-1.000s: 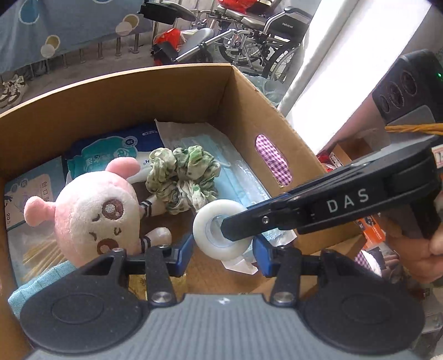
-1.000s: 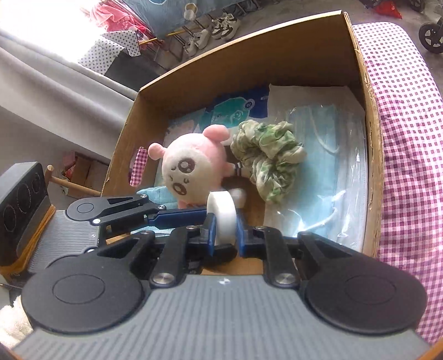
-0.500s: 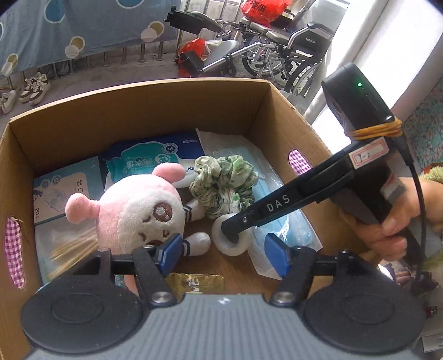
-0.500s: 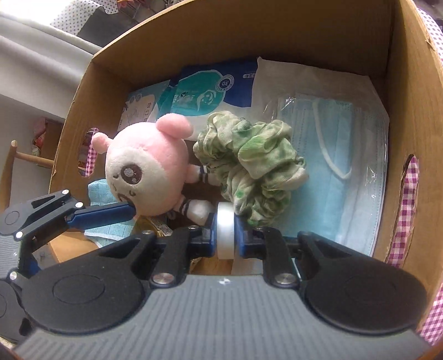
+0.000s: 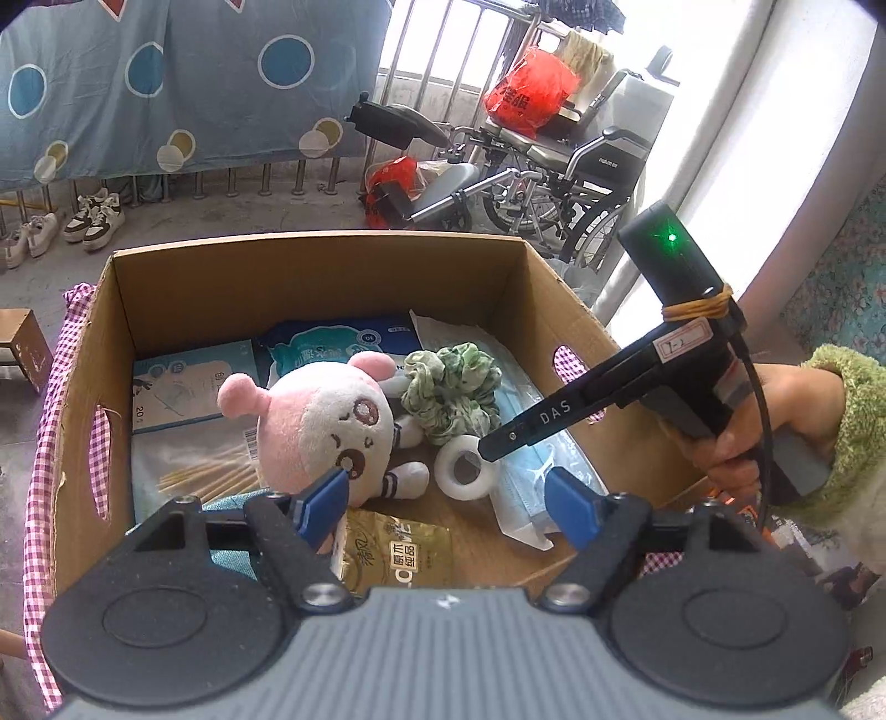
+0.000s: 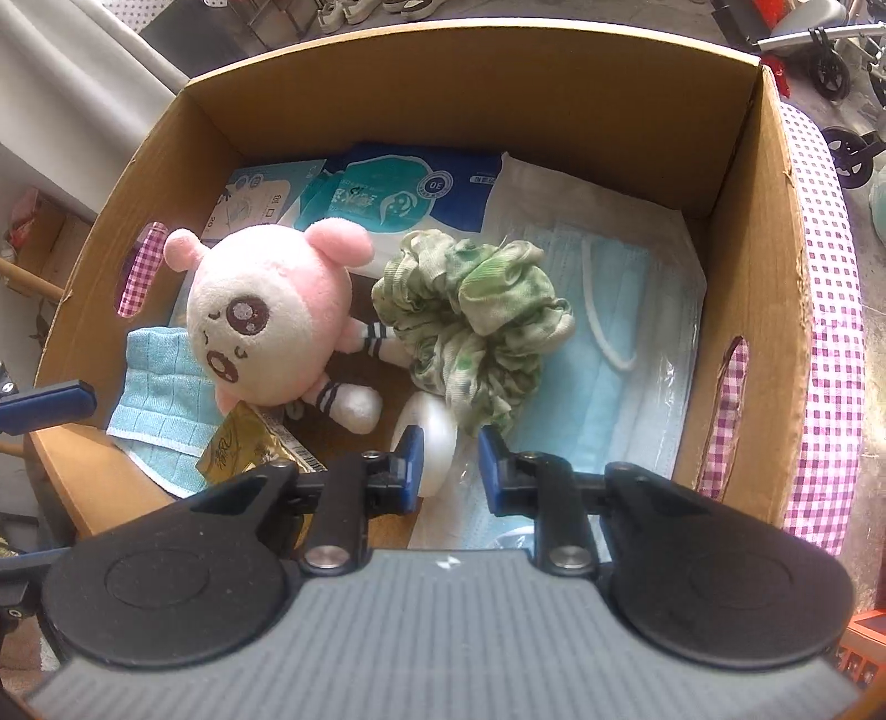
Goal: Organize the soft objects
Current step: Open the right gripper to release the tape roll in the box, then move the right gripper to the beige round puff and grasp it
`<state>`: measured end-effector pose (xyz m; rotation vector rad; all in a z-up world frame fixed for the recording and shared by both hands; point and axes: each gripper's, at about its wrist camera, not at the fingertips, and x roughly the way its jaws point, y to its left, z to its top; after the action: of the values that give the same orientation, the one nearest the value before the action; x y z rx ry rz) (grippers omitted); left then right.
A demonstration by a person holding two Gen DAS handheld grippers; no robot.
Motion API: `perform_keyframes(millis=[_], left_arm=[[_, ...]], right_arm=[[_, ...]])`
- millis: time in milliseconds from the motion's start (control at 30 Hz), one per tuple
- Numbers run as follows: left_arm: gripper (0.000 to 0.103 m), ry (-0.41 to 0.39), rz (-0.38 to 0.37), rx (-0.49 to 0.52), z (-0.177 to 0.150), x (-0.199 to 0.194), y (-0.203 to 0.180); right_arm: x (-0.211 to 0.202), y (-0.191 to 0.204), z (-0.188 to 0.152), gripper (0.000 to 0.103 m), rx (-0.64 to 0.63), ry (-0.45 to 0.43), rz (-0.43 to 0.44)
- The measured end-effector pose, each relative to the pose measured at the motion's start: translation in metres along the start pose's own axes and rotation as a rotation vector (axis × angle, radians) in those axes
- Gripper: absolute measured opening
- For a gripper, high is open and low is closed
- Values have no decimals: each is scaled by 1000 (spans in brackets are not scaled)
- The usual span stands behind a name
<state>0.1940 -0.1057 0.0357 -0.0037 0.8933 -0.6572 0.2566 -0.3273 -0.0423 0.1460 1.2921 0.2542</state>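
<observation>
A white tape roll [image 6: 429, 443] stands on edge on the floor of the cardboard box [image 6: 470, 50], below the green scrunchie [image 6: 476, 327] and right of the pink plush toy [image 6: 266, 315]. My right gripper [image 6: 449, 459] straddles the roll with its jaws opening: the left pad touches it and the right pad stands clear. In the left wrist view the roll [image 5: 468, 468] rests at the right gripper's tip [image 5: 487, 446]. My left gripper [image 5: 446, 498] hangs over the box's near edge, jaws opening, nothing between them. A left finger [image 6: 50, 407] shows at the box's left.
The box also holds blue face masks in plastic [image 6: 626, 343], a blue towel [image 6: 160, 393], a gold sachet [image 6: 243, 443] and tissue packs [image 6: 398, 194]. It stands on a purple checked cloth [image 6: 830, 310]. A wheelchair [image 5: 554, 166] and shoes [image 5: 94, 216] are beyond.
The right gripper carried the tape roll down to the box floor and its jaws parted from it. The left gripper widened and drew back and up, away from the roll.
</observation>
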Motion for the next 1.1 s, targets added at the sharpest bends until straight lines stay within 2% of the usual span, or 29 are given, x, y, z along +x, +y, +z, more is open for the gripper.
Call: perform_keyframes(millis=[100,200,433,533,667,767,933,1033,1100], left_arm=[[79,-1,-12,-24,-7,-4,5],[79,6,-15,-31,-14,-5,8],[79,-1,-6,-25,-24,-11,6],[79,-20,1,-21,-28,-18,5],[80,-33,1,-17,-33,-25,1],[80,-33,-8,3,-38,-27,-6],[81,-6,-58,77,-44,-21,-30],[83,9,-103,135,-49,-15,-49],[83,43,-151,191,-54,-6,-66]], right_arm=[[10,2,0,11,-2,29,-48],[27,2,-2,9,12,62,-74],[33,16,1,8,2,56,-78],[25,24,0,11,-28,29,-93],[-9,27,-14,14,-37,-65,-87],[-47,22,-37,22,5,-155,-31],[-107,5,-104,34,112,-306,104],[-123,-8,-153,47,204,-357,175],[-123,-18,-184,48,268,-377,185]])
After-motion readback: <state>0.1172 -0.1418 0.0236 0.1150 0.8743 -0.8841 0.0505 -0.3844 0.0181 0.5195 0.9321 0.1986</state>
